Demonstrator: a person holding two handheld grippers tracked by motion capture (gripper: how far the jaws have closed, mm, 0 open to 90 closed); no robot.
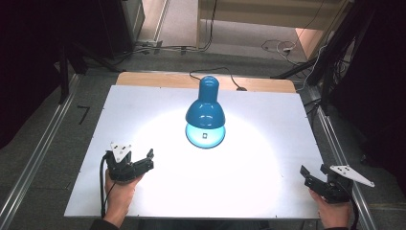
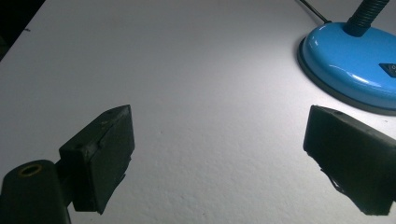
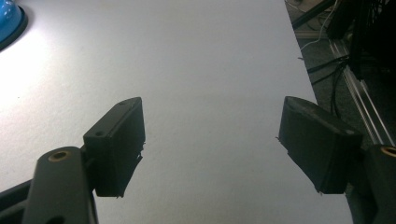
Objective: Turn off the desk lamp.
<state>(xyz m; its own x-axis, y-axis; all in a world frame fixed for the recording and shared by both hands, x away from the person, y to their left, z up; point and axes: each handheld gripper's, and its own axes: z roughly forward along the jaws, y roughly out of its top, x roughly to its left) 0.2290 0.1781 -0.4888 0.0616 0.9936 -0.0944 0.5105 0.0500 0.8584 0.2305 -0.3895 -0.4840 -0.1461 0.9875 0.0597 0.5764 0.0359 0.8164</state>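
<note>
One glossy blue dome-shaded lamp (image 1: 205, 115) on matte table (image 1: 268, 182).

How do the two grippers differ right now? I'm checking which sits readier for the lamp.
The left gripper sits nearer the lamp; the right gripper sits farther away, by the table's right edge. The left one's view shows much of the lamp base; the right one's catches just a sliver. Both rest low, jaws open, holding nothing.

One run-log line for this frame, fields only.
lamp: lit, mid-table, untouched | left tongs: open, empty, nearer the lamp | right tongs: open, empty, near table's right edge | table: white
</note>
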